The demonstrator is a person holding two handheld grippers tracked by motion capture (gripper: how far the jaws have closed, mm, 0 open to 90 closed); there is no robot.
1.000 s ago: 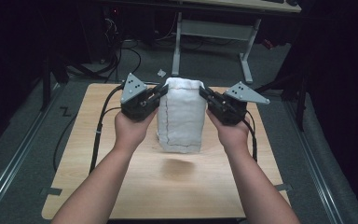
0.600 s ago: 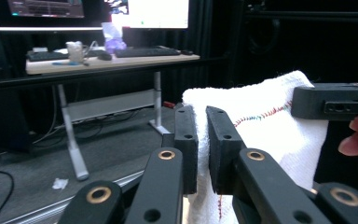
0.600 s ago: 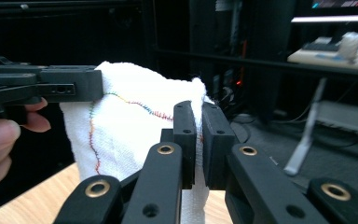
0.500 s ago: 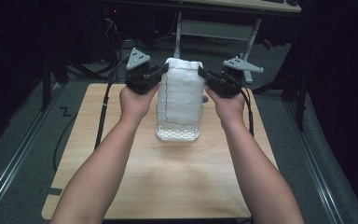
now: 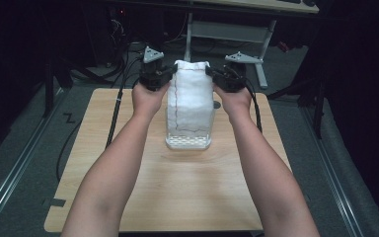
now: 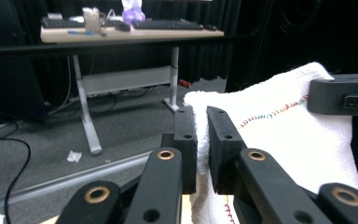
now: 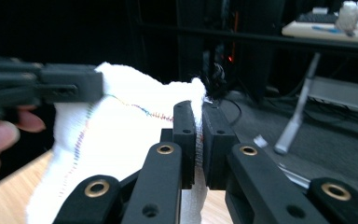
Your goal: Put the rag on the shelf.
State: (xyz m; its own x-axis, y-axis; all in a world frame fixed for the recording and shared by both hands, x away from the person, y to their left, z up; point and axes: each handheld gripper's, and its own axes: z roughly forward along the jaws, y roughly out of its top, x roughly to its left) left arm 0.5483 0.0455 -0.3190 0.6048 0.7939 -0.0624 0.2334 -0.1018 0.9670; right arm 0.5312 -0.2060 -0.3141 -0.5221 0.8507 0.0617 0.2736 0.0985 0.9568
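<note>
Towel (image 5: 190, 98) hangs upper centre of the high view, left gripper (image 5: 164, 77) and right gripper (image 5: 219, 77) each with jaws clenched on a top corner. Over the last second it has gone up and away from the person, likely to spread or fold. Its lower end drapes over a clear container (image 5: 188, 142) on the table (image 5: 177, 187); I cannot tell what is inside

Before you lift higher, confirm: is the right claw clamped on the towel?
Yes: the right claw is pinched shut on the white towel's top edge.
</note>
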